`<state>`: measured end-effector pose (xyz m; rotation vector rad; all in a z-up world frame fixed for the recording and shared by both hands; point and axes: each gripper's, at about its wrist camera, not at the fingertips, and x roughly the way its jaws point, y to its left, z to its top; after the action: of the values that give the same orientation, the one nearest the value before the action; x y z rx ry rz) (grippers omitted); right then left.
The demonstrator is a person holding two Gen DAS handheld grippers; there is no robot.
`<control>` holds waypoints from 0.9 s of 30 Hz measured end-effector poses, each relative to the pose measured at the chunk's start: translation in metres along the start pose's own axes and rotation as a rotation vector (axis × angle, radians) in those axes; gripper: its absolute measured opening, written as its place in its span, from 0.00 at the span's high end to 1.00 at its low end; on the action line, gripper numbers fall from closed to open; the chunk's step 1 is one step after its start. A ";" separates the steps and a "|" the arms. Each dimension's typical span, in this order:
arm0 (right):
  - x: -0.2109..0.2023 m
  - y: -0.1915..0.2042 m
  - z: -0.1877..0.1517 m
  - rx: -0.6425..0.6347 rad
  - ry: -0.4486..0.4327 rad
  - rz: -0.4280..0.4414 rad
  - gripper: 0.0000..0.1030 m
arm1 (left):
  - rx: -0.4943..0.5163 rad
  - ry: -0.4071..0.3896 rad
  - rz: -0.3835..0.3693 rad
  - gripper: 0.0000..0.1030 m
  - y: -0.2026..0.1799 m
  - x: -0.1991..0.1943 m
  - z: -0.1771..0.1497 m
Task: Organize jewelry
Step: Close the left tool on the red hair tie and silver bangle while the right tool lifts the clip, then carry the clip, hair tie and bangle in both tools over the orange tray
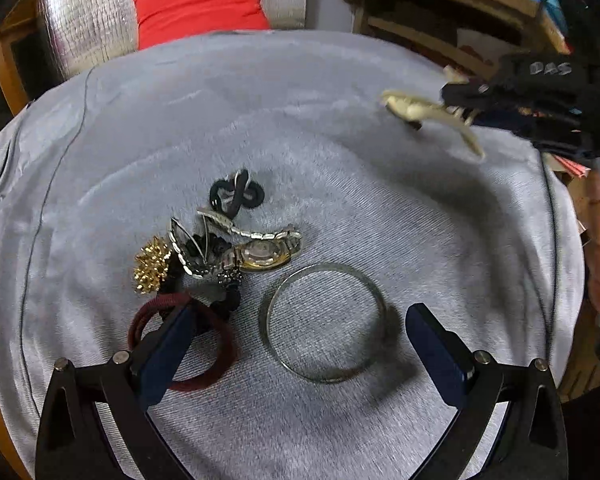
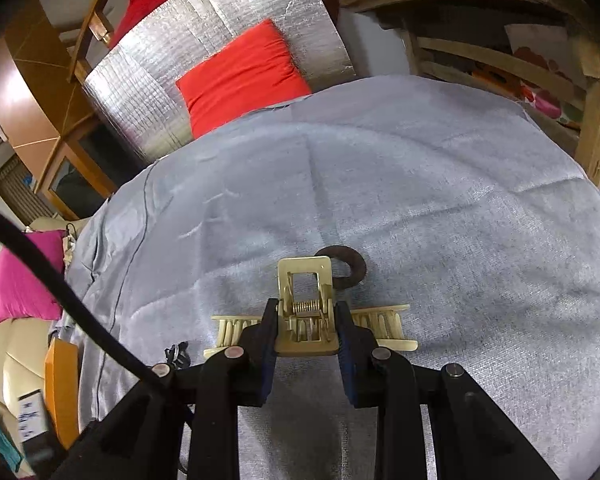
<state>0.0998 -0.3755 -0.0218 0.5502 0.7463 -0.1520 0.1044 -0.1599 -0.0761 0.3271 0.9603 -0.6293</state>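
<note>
A pile of jewelry lies on the grey cloth (image 1: 300, 120): a gold-faced watch (image 1: 262, 254), a gold spiky ornament (image 1: 152, 266), a black hair tie (image 1: 236, 192), a dark red hair tie (image 1: 216, 344) and a silver bangle (image 1: 326, 322). My left gripper (image 1: 300, 320) is open just above the cloth, its fingers either side of the bangle. My right gripper (image 2: 306, 320) is shut on a cream claw hair clip (image 2: 306, 300) and holds it above the cloth; it also shows in the left wrist view (image 1: 424, 110) at the far right. A dark ring (image 2: 350, 266) lies beyond the clip.
A red cushion (image 1: 200, 4) and silver foil sheet (image 1: 80, 12) stand behind the table. Wooden shelves (image 1: 440, 20) are at the back right. A pink cushion (image 2: 20, 288) is at the left. A black cable (image 2: 60, 280) crosses the right wrist view.
</note>
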 end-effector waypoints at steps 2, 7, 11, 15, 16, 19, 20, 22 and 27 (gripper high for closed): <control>-0.001 0.000 0.000 0.002 0.000 0.006 0.73 | 0.009 -0.007 0.007 0.00 -0.001 0.002 0.001; -0.005 0.004 -0.002 -0.016 -0.008 0.013 0.73 | 0.035 -0.030 0.004 0.24 -0.008 0.000 0.000; -0.007 0.009 -0.003 -0.020 -0.012 0.015 0.73 | 0.025 -0.050 -0.029 0.36 -0.003 -0.012 -0.003; -0.010 0.015 -0.006 -0.023 -0.018 0.018 0.73 | 0.014 -0.075 -0.052 0.36 0.001 -0.024 -0.006; -0.011 0.017 -0.007 -0.027 -0.021 0.019 0.73 | 0.013 -0.082 -0.055 0.36 0.002 -0.025 -0.006; -0.013 0.023 -0.009 -0.045 -0.031 0.020 0.73 | 0.003 -0.117 -0.068 0.36 0.006 -0.042 -0.007; -0.014 0.026 -0.009 -0.051 -0.035 0.020 0.73 | -0.004 -0.134 -0.076 0.36 0.007 -0.047 -0.007; -0.015 0.032 -0.010 -0.065 -0.042 0.024 0.73 | -0.018 -0.173 -0.086 0.36 0.012 -0.066 -0.009; -0.016 0.057 -0.018 -0.122 -0.055 0.036 0.73 | -0.057 -0.315 -0.051 0.36 0.031 -0.123 -0.023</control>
<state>0.0957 -0.3189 0.0019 0.4417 0.6872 -0.0872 0.0578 -0.0801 0.0139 0.1472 0.6843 -0.6754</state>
